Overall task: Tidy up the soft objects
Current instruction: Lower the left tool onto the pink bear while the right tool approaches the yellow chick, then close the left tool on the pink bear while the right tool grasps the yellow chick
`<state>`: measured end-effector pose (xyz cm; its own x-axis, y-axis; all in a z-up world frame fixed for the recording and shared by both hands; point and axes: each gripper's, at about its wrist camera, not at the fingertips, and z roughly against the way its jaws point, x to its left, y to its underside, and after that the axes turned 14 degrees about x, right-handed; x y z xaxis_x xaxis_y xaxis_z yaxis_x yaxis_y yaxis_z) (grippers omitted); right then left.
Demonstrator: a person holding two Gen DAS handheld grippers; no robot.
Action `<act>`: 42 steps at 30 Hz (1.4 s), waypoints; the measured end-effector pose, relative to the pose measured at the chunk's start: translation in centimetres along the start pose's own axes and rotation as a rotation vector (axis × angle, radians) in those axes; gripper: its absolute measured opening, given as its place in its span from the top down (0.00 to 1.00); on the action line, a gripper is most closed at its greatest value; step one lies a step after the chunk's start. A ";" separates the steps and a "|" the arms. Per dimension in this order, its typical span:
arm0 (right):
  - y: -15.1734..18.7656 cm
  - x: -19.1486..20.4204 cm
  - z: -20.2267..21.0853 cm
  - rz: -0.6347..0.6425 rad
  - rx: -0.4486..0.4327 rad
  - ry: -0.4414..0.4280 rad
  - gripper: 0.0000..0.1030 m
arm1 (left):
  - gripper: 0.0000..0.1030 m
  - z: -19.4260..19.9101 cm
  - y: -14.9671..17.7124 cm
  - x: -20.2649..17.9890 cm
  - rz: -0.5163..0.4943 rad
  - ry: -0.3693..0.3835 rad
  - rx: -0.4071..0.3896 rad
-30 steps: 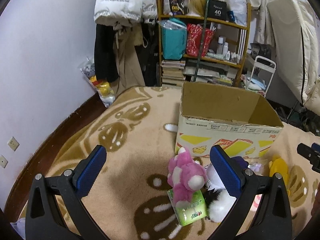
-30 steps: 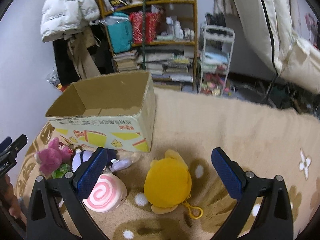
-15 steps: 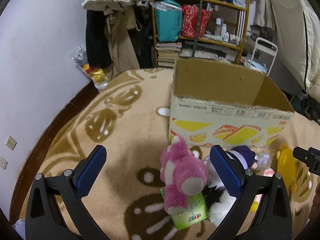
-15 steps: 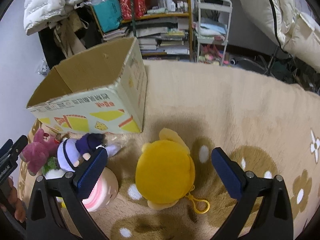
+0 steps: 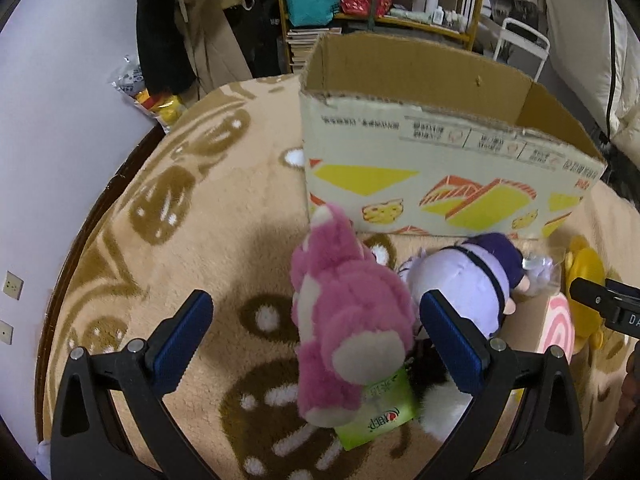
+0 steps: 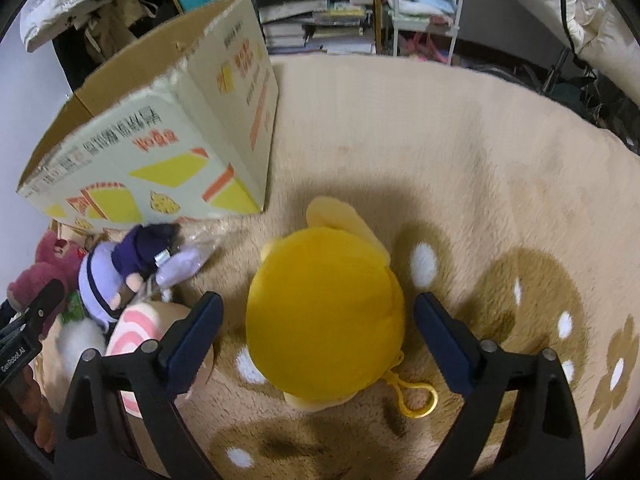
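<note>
A pink plush bear (image 5: 348, 312) lies on a green packet (image 5: 376, 420) on the tan blanket, between the open fingers of my left gripper (image 5: 316, 340). A purple-and-white doll (image 5: 472, 280) lies just right of it. My right gripper (image 6: 316, 336) is open around a round yellow plush (image 6: 324, 312) with a yellow loop; its pads do not touch it. A pink swirl roll plush (image 6: 136, 332) lies left of the yellow one. An open cardboard box (image 5: 440, 184) stands behind the toys and also shows in the right wrist view (image 6: 152, 152).
A fluffy white plush (image 5: 444, 412) lies under my left gripper's right finger. A cluttered shelf (image 5: 384, 4) and hanging coats (image 5: 192, 24) stand behind the box. A wire rack (image 6: 424, 8) and a folded mattress (image 6: 580, 20) stand at the right. The blanket's left edge (image 5: 100, 200) drops to the floor.
Both grippers have moved down and forward. The pink bear now lies between the left fingers and the yellow plush between the right fingers. Both stay open.
</note>
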<state>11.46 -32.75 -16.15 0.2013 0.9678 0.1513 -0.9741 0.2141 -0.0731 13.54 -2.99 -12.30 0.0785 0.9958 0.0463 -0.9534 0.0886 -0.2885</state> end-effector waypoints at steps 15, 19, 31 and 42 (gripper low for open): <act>-0.6 0.3 -1.6 0.028 0.053 0.076 0.21 | 0.55 -1.6 -0.2 0.4 0.018 0.051 0.040; -0.8 0.5 -1.5 0.047 0.046 0.099 0.23 | 0.58 -2.0 0.1 0.3 0.018 0.021 0.048; 1.1 2.4 2.9 0.093 -0.099 0.066 0.24 | 0.59 1.0 1.0 1.3 0.069 0.003 -0.057; 3.4 3.7 7.9 0.131 -0.294 -0.043 0.24 | 0.59 6.5 3.1 1.4 0.070 -0.036 -0.251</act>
<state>8.10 -29.48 -8.04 0.0659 0.9845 0.1625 -0.9188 0.1234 -0.3750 8.76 -1.48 -6.96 0.0004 0.9987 0.0501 -0.8537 0.0264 -0.5202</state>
